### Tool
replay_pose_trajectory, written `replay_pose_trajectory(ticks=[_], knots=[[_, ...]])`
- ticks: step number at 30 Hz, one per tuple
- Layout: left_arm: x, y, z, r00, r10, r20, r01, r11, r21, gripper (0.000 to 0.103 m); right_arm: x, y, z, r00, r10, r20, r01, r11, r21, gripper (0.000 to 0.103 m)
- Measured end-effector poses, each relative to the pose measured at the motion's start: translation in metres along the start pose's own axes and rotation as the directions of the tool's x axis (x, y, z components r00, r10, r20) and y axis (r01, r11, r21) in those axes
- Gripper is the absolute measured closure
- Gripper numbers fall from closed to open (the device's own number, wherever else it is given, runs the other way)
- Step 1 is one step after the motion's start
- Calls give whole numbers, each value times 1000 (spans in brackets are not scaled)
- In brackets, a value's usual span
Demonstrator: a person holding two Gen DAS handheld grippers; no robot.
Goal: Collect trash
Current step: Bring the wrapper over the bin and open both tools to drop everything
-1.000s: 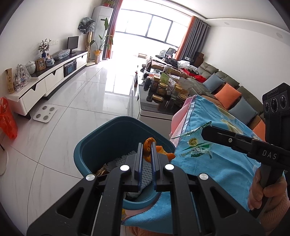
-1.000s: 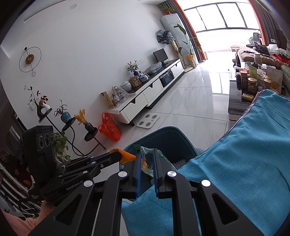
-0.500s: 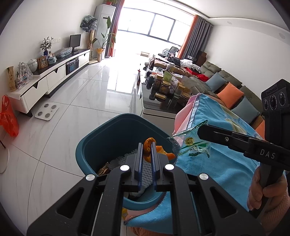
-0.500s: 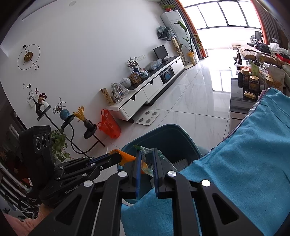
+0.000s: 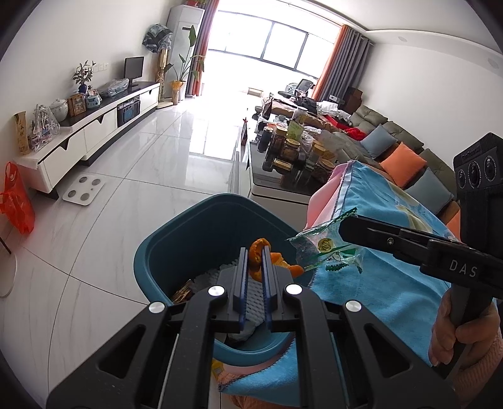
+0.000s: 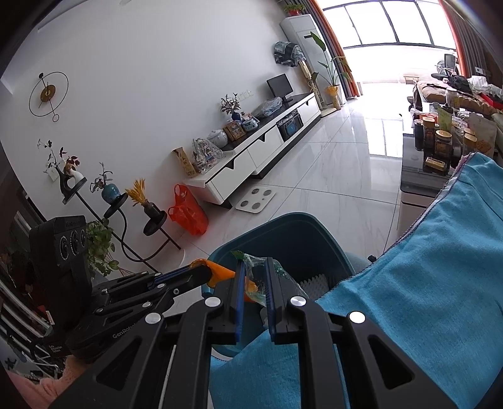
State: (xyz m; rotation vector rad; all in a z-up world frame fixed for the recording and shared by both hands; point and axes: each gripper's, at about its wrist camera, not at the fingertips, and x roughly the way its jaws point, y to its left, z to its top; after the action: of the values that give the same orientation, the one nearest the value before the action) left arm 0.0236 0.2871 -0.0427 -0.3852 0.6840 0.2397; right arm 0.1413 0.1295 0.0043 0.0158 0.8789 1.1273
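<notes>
Bright window (image 5: 276,47) daylight, floor (image 5: 176,148) glare, sharp focus, fisheye-bent edges.

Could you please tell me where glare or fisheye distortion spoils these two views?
Left wrist view: the window is blown out, its glare washing the tiled floor; walls bow toward the edges. Right wrist view: window likewise overexposed, corners vignetted black; the clear wrapper and teal bin stay sharp.

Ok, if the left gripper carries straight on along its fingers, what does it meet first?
Probably the inside of the teal plastic bin. The left gripper, shut on an orange peel, points down into it, toward the white ridged foam sheet among the trash; depth is hard to judge.
</notes>
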Motion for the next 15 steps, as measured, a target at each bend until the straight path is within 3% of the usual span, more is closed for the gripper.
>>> replay_pose_trajectory(ticks=[15], knots=[[17, 1, -3, 999, 24, -23, -24, 1000, -16, 94, 20, 11, 5, 999, -8, -38, 7, 999, -34, 92]])
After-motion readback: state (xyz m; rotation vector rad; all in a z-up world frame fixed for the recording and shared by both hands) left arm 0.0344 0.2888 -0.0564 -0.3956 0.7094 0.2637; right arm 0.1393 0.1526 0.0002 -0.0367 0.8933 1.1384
